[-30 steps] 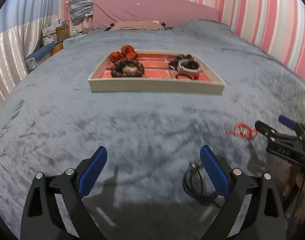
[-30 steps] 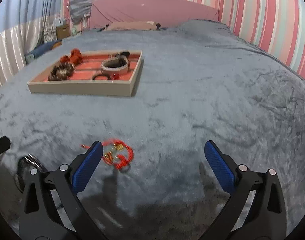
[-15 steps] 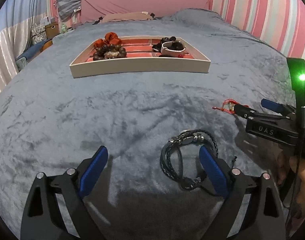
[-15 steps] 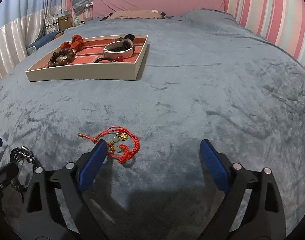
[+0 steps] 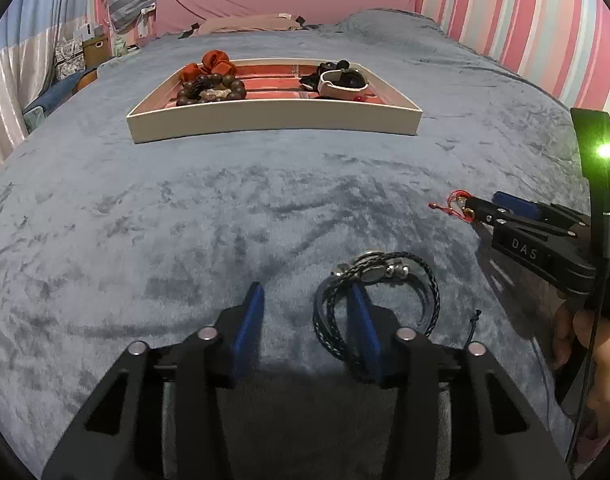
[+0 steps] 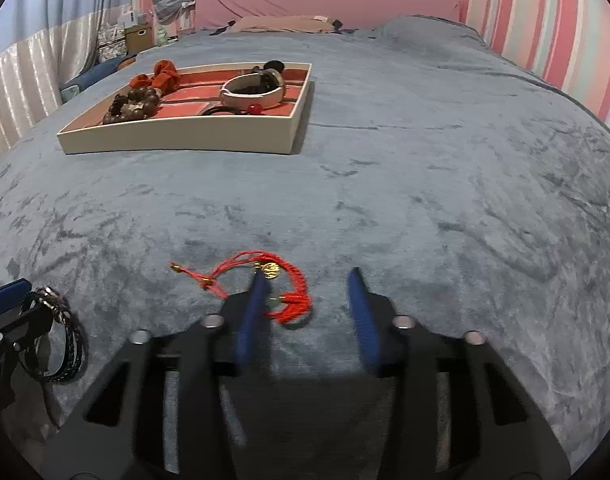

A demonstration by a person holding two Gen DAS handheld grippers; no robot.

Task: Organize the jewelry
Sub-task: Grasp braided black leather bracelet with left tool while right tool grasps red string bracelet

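Note:
A black braided bracelet (image 5: 421,276) lies on the grey bedspread (image 5: 185,220). My left gripper (image 5: 305,306) is low over it with its jaws closing. Its right finger stands inside the loop and only the loop's left strands lie in the gap, not pinched. A red cord bracelet (image 6: 301,280) with a gold charm lies under my right gripper (image 6: 308,300), whose jaws are closing too. Its left finger rests over the cord, and the tassel end lies between the pads, unpressed. The cream tray (image 5: 273,124) with a red lining stands further up the bed.
The tray (image 6: 177,136) holds a wooden bead bracelet (image 5: 211,90), a red scrunchie (image 5: 213,66), a white bangle (image 5: 341,84) and dark pieces. A hand (image 5: 589,340) holds the right gripper (image 5: 485,202) at the frame's right. Pink headboard and striped walls lie beyond.
Both grippers have sunk toward the bedspread and their jaws have narrowed a lot. The black bracelet now sits around the left gripper's right finger; the red cord lies between the right gripper's fingers.

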